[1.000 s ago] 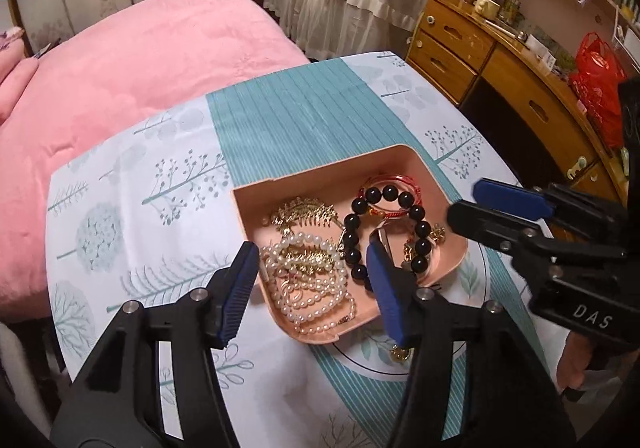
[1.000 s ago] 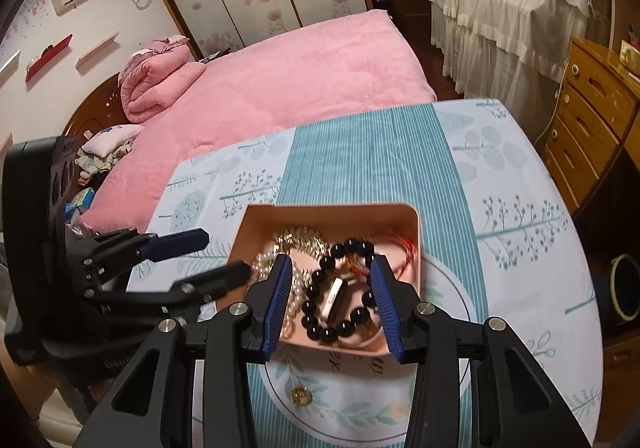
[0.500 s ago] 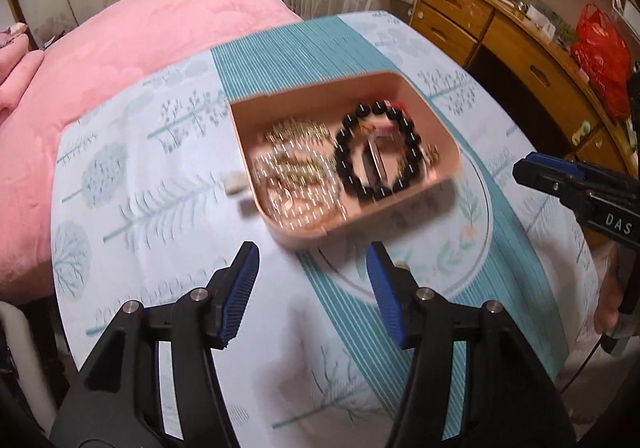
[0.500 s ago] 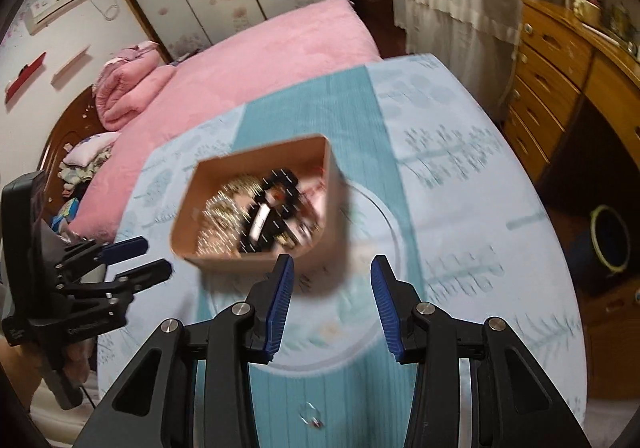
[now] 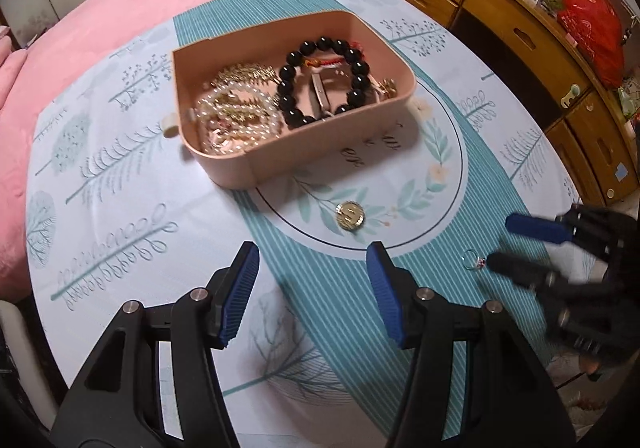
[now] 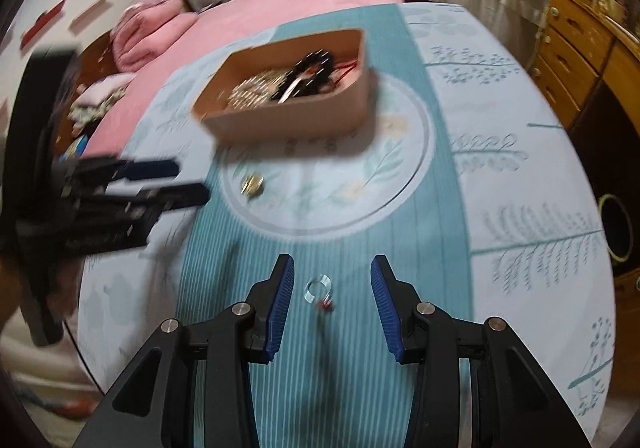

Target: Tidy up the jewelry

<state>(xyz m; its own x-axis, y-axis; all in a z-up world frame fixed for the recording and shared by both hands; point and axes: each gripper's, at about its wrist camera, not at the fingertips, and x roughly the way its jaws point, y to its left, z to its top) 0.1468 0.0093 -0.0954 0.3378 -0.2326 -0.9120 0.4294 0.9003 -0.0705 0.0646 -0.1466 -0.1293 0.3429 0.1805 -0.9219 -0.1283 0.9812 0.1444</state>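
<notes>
Jewelry mostly sits in the pink tray (image 5: 320, 151) already: pearls, black bead bracelet (image 5: 324, 81). Left out on the desk (image 5: 120, 207), near side of the tray: a gold pendant (image 5: 350, 216) and a ring (image 6: 318, 290), framed by the right gripper (image 6: 332, 302), fingers apart, empty. Left gripper (image 5: 312, 292) hovers released.

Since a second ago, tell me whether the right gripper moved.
Yes. The right gripper drew back from over the pink tray to above the ring.

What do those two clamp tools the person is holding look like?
Both are matte black plastic frames with silver rivets. The left gripper and right gripper each have two fingers faced with ribbed blue pads. Faint white lettering marks the side of the left one's body.
</notes>
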